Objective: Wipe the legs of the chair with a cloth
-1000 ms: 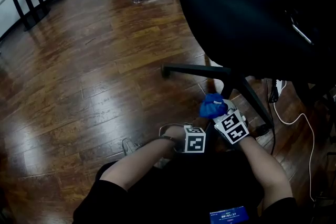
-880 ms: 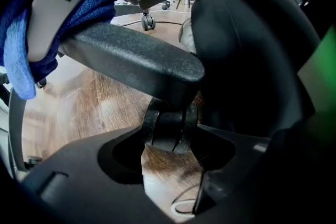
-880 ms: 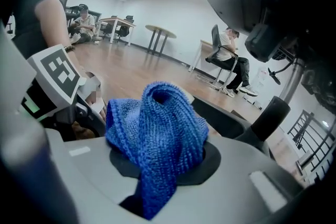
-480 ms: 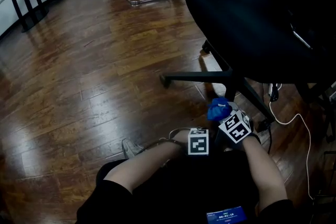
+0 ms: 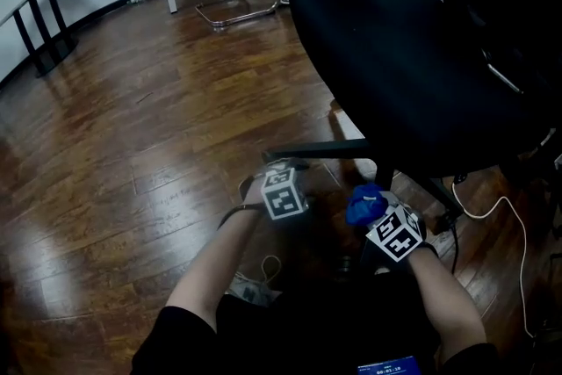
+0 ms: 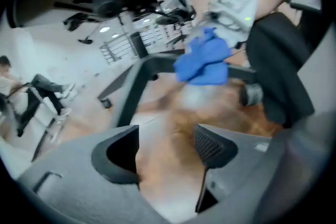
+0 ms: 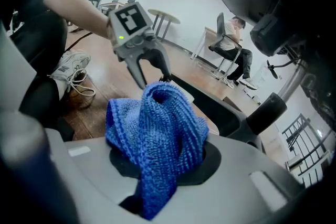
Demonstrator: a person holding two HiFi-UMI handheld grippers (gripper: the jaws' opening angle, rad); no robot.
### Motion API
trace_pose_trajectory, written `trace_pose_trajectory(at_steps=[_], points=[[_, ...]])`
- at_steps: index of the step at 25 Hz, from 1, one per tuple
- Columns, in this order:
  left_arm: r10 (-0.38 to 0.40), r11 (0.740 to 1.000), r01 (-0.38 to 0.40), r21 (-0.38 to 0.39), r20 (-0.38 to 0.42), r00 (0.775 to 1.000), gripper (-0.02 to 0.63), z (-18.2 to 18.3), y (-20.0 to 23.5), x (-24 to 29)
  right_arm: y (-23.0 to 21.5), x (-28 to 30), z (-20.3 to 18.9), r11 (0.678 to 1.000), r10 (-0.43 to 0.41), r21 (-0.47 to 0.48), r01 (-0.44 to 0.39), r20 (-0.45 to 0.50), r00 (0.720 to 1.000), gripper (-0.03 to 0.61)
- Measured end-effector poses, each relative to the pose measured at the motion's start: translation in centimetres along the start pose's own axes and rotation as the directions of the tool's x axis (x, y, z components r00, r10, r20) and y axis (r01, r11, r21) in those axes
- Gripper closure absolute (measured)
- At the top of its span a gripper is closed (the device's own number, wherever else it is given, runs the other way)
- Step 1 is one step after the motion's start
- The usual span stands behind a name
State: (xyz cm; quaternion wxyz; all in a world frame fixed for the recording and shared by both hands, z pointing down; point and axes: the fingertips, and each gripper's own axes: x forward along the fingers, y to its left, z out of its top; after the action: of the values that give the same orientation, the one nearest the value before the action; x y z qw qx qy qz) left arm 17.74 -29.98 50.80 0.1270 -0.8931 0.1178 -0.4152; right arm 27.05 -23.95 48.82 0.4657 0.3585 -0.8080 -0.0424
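Pinching blue cloth (image 7: 157, 118) w/ R tongs (image 5: 369, 217) near chair leg (image 5: 320, 150); L tongs (image 6: 168, 152) just spread wider, nothing btwn.

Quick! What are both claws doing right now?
Left gripper: open, jaws just opening wider, nothing between them.
Right gripper: shut on the blue cloth.

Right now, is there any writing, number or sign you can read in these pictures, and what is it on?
No text can be read here.
Small blue screen at the head view's bottom edge: pale characters, too small and cut off to read.
Marker cubes: black-and-white square patterns only, no letters.
Blue cloth: no tag or print shows.
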Motion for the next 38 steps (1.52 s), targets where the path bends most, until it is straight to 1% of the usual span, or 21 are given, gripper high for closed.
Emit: trace_pose_trajectory(at_steps=[2, 4, 5, 7, 8, 9, 10, 11, 12, 13, 14, 15, 17, 19, 21, 24, 26, 29, 32, 35, 38], points=[[0.096, 0.995, -0.097, -0.011, -0.05, 0.994, 0.293, -1.9, 4.4, 0.2, 0.0, 0.0, -0.1, 1.0, -0.025, -0.012, 0.025, -0.016, 1.0, 0.48], [0.153, 0.988, -0.156, -0.023, -0.097, 0.983, 0.291, -3.7, 7.8, 0.7, 0.1, 0.2, -0.1, 0.999, -0.047, -0.023, 0.046, -0.037, 0.998, 0.48], [0.158, 0.986, -0.162, -0.033, -0.11, 0.981, 0.291, -4.4, 8.9, 1.2, 0.2, 0.3, -0.1, 0.998, -0.052, -0.026, 0.051, -0.045, 0.998, 0.48], [0.126, 0.99, -0.132, -0.041, -0.122, 0.985, 0.291, -5.3, 9.7, 2.8, 0.4, 0.4, -0.1, 0.998, -0.062, -0.031, 0.06, -0.052, 0.997, 0.48], [0.099, 0.994, -0.104, -0.031, -0.135, 0.986, 0.29, -5.6, 9.6, 3.8, 0.4, 0.5, -0.1, 0.997, -0.069, -0.035, 0.068, -0.054, 0.996, 0.48], [0.078, 0.997, -0.08, -0.008, -0.166, 0.983, 0.291, -6.2, 9.4, 4.7, 0.4, 0.6, 0.0, 0.996, -0.08, -0.044, 0.078, -0.058, 0.995, 0.48], [0.078, 0.997, -0.073, 0.031, -0.212, 0.974, 0.293, -6.9, 9.5, 5.5, 0.3, 0.7, 0.1, 0.994, -0.093, -0.054, 0.09, -0.063, 0.994, 0.48], [0.101, 0.994, -0.084, 0.077, -0.258, 0.961, 0.363, -7.6, 9.9, 5.9, 0.2, 0.9, 0.1, 0.993, -0.107, -0.064, 0.103, -0.07, 0.992, 0.48], [0.127, 0.989, -0.099, 0.112, -0.287, 0.949, 0.493, -8.0, 10.3, 6.0, 0.1, 1.1, 0.1, 0.991, -0.121, -0.075, 0.115, -0.079, 0.99, 0.48], [0.139, 0.986, -0.106, 0.126, -0.299, 0.944, 0.494, -8.1, 10.4, 5.9, 0.0, 1.2, 0.0, 0.988, -0.133, -0.087, 0.125, -0.09, 0.987, 0.48], [0.135, 0.987, -0.103, 0.123, -0.298, 0.945, 0.494, -8.1, 10.2, 5.7, -0.2, 1.2, -0.3, 0.986, -0.142, -0.1, 0.132, -0.106, 0.984, 0.48], [0.12, 0.99, -0.093, 0.107, -0.291, 0.949, 0.495, -7.8, 9.7, 5.6, -0.3, 1.2, -0.7, 0.984, -0.149, -0.112, 0.135, -0.123, 0.981, 0.48], [0.08, 0.996, -0.07, 0.05, -0.266, 0.961, 0.5, -7.4, 7.9, 5.1, -0.6, 0.8, -1.5, 0.983, -0.151, -0.125, 0.133, -0.142, 0.978, 0.482], [0.058, 0.998, -0.062, -0.006, -0.254, 0.966, 0.503, -7.3, 6.3, 4.6, -0.6, 0.4, -2.0, 0.985, -0.131, -0.128, 0.115, -0.123, 0.984, 0.483], [0.043, 0.998, -0.056, -0.041, -0.273, 0.961, 0.504, -7.8, 4.9, 4.0, -0.4, 0.2, -2.1, 0.984, -0.122, -0.143, 0.107, -0.1, 0.988, 0.485], [0.021, 0.995, -0.049, -0.085, -0.298, 0.954, 0.506, -8.4, 3.4, 2.8, -0.5, 0.5, -1.9, 0.973, -0.145, -0.197, 0.124, -0.097, 0.985, 0.485], [0.026, 0.99, -0.066, -0.122, -0.305, 0.952, 0.506, -9.2, 2.3, 1.9, -0.2, 0.7, -1.5, 0.969, -0.139, -0.215, 0.12, -0.076, 0.987, 0.485], [0.036, 0.977, -0.099, -0.189, -0.311, 0.95, 0.508, -11.0, 1.4, -0.5, 0.7, 1.4, 0.2, 0.961, -0.118, -0.254, 0.111, -0.012, 0.993, 0.485], [0.013, 0.953, -0.117, -0.278, -0.35, 0.937, 0.506, -13.0, 0.2, -2.9, 1.3, 2.5, 2.0, 0.94, -0.104, -0.325, 0.107, 0.027, 0.994, 0.486], [-0.017, 0.944, -0.122, -0.307, -0.414, 0.91, 0.506, -13.7, -1.6, -3.7, 1.1, 2.9, 2.3, 0.916, -0.096, -0.389, 0.096, 0.02, 0.995, 0.489], [-0.077, 0.923, -0.102, -0.37, -0.441, 0.894, 0.501, -15.0, -3.2, -4.8, 0.5, 4.5, 3.3, 0.901, -0.088, -0.427, 0.078, -0.002, 0.996, 0.489]])
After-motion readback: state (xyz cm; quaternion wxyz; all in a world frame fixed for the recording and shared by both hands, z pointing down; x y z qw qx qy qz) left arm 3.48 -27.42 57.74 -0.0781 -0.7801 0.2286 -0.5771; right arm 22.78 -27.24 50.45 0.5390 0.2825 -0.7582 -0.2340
